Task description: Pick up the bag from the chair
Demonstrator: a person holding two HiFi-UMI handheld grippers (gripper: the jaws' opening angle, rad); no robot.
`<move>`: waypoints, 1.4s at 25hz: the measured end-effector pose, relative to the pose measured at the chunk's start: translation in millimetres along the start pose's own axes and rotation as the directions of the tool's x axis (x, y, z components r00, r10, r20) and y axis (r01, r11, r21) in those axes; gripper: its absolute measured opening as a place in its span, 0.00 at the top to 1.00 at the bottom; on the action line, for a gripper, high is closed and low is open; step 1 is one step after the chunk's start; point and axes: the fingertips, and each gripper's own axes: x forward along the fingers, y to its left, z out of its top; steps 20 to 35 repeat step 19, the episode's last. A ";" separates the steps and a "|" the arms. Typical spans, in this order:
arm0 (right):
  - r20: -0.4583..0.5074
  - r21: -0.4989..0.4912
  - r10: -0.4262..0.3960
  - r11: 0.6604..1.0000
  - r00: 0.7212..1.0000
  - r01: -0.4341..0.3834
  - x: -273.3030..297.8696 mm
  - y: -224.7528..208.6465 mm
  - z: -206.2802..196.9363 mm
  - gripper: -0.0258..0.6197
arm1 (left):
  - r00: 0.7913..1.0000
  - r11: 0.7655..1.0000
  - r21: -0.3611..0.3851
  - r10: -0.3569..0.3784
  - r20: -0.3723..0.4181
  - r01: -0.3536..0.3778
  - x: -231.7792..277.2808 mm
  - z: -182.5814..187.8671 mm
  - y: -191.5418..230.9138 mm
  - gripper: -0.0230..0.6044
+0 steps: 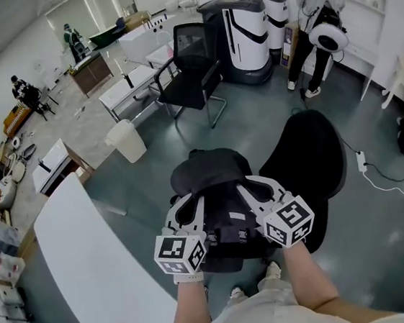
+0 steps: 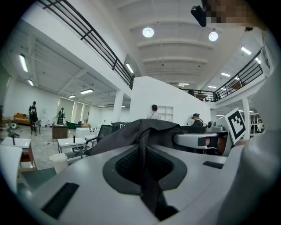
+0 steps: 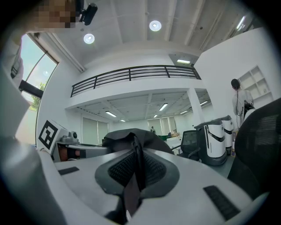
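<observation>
left hand-held gripper [image 1: 186, 204], right hand-held gripper [image 1: 252, 187] pinch bag [image 1: 210, 169]; partly covering it

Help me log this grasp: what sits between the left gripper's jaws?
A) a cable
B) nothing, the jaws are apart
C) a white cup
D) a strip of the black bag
D: in the left gripper view, the left gripper has its jaws closed on a dark fabric strip that runs up into the black bag.

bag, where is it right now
In the head view the bag is at centre, clamped by the left tool and right tool, just left of the black chair.
</observation>
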 end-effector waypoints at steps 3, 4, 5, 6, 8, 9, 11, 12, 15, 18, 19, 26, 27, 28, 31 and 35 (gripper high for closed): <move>0.001 -0.002 0.004 1.000 1.000 -0.004 -0.5 1.5 0.6 0.90 | 1.000 1.000 0.000 0.002 0.001 -0.002 -1.7 0.1 -0.5 0.89; -0.001 -0.002 0.005 1.000 1.000 -0.005 -0.7 1.4 0.3 0.90 | 1.000 1.000 0.001 0.001 0.000 -0.001 -1.7 -0.2 -0.9 0.89; -0.002 -0.002 0.005 1.000 1.000 -0.005 -1.0 0.9 0.0 0.90 | 1.000 1.000 0.002 0.001 0.000 -0.001 -1.3 -0.4 -1.5 0.89; -0.002 -0.003 0.006 1.000 1.000 -0.006 -1.5 0.1 0.1 0.90 | 1.000 1.000 0.002 0.000 0.000 0.000 -0.5 -0.6 -2.4 0.89; -0.001 -0.004 0.005 1.000 1.000 -0.005 -2.5 -2.4 0.5 0.90 | 1.000 1.000 0.003 -0.002 0.000 0.002 2.0 -0.6 -4.2 0.89; -0.001 -0.005 0.005 1.000 1.000 -0.005 -2.7 -3.7 0.8 0.90 | 1.000 1.000 0.002 -0.003 -0.001 0.003 3.3 -0.3 -4.8 0.89; -0.003 -0.005 0.004 1.000 1.000 -0.004 -2.4 -4.8 1.6 0.90 | 1.000 1.000 0.000 -0.006 -0.001 0.006 4.5 0.7 -5.1 0.89; -0.003 -0.004 0.003 1.000 1.000 -0.003 -2.2 -5.0 2.2 0.90 | 1.000 1.000 -0.001 -0.007 -0.002 0.007 4.5 1.3 -5.2 0.89; -0.003 -0.003 0.003 1.000 1.000 -0.003 -2.0 -6.8 2.8 0.90 | 1.000 1.000 -0.004 -0.009 -0.001 0.009 5.8 1.7 -6.1 0.89; -0.004 -0.003 0.005 1.000 1.000 -0.005 -2.6 -10.3 0.6 0.90 | 1.000 1.000 -0.006 -0.007 0.001 0.007 9.5 0.2 -7.4 0.89; -0.004 -0.002 0.005 1.000 1.000 -0.005 -2.9 -11.5 -0.2 0.90 | 1.000 1.000 -0.007 -0.007 0.001 0.007 10.8 -0.4 -7.8 0.89; -0.004 -0.002 0.005 1.000 1.000 -0.005 -2.9 -11.5 -0.2 0.90 | 1.000 1.000 -0.007 -0.007 0.001 0.007 10.8 -0.4 -7.8 0.89; -0.004 -0.002 0.005 1.000 1.000 -0.005 -2.9 -11.5 -0.2 0.90 | 1.000 1.000 -0.007 -0.007 0.001 0.007 10.8 -0.4 -7.8 0.89; -0.004 -0.002 0.005 1.000 1.000 -0.005 -2.9 -11.5 -0.2 0.90 | 1.000 1.000 -0.007 -0.007 0.001 0.007 10.8 -0.4 -7.8 0.89; -0.004 -0.002 0.005 1.000 1.000 -0.005 -2.9 -11.5 -0.2 0.90 | 1.000 1.000 -0.007 -0.007 0.001 0.007 10.8 -0.4 -7.8 0.89; -0.004 -0.002 0.005 1.000 1.000 -0.005 -2.9 -11.5 -0.2 0.90 | 1.000 1.000 -0.007 -0.007 0.001 0.007 10.8 -0.4 -7.8 0.89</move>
